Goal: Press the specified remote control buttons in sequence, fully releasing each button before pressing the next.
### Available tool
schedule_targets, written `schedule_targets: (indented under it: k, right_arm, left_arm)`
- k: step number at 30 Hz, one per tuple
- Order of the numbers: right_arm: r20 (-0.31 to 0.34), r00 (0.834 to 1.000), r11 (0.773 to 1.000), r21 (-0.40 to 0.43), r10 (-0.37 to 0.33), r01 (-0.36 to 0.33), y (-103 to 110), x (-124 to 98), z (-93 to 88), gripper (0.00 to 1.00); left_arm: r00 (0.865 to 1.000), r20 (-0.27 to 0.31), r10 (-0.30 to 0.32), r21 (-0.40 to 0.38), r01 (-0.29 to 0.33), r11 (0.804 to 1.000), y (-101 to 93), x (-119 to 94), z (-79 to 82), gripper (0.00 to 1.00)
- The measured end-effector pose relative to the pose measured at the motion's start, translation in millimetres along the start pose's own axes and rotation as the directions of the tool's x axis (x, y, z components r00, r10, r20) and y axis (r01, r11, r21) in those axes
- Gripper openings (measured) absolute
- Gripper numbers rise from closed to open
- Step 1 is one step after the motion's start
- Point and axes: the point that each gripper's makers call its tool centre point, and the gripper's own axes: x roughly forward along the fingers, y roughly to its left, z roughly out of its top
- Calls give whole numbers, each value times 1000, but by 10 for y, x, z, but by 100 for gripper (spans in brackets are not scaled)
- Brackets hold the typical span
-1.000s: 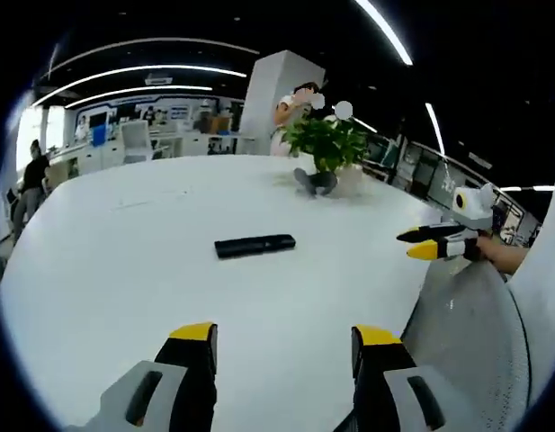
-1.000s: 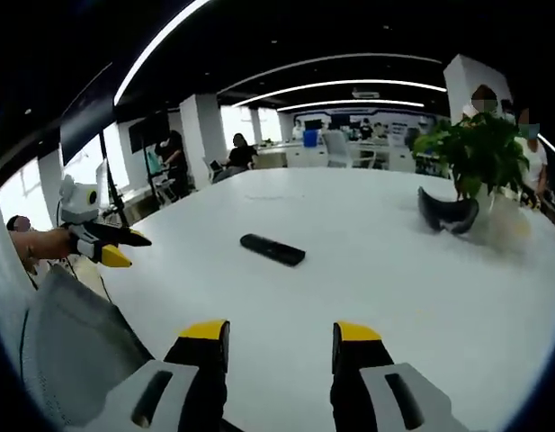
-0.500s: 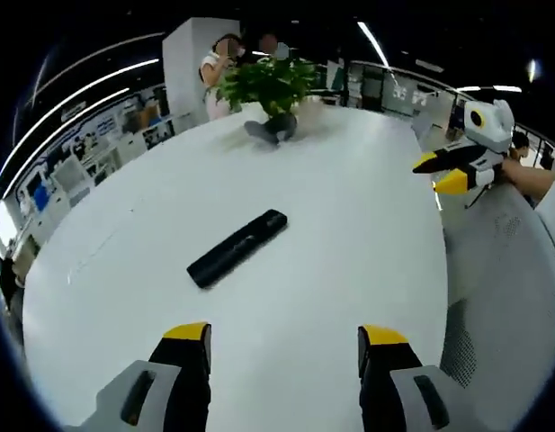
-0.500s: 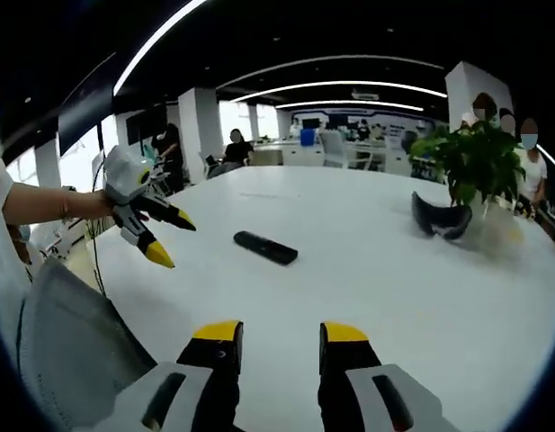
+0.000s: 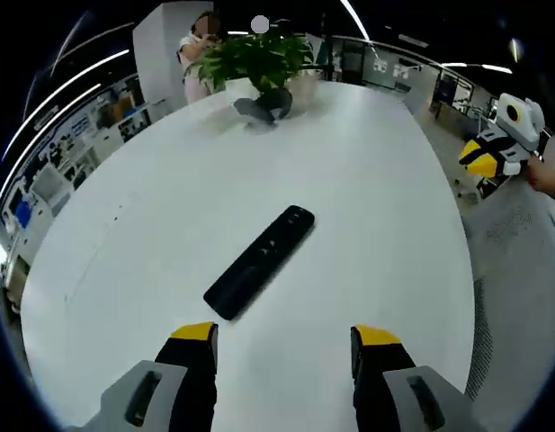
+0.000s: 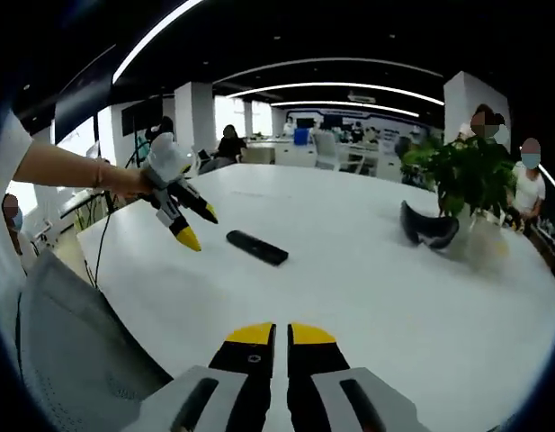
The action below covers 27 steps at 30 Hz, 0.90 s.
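Potted plant beyond remote

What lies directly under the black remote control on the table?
The remote control lies flat on the bare white table, with no mat or tray showing around it. Its underside and the patch of table beneath are covered from sight.

Bare table lies open around the remote just ahead of the left gripper; the plant stands far beyond.
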Motion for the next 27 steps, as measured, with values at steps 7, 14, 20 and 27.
schedule_targets:
  k: [7, 14, 20, 27]
  right_arm:
    - [-15, 999, 998, -44, -47, 46, -81, 42, -60, 3]
    - [-18, 998, 995, 83, -53, 54, -173, 20, -114, 0]
    - [-28, 998, 995, 80, -52, 54, -149, 36, -127, 0]
    - [-60, 998, 998, 55, -13, 16, -66, 93, -192, 0]
  left_arm:
    - [996, -68, -55, 14, 56, 998, 49, 134, 18, 69]
    - [994, -35, -101, -45, 99, 994, 104, 227, 137, 69]
    - [991, -57, -118, -212, 104, 972, 246, 321, 149, 55]
    - [983, -157, -91, -25, 88, 996, 279, 441, 148, 52]
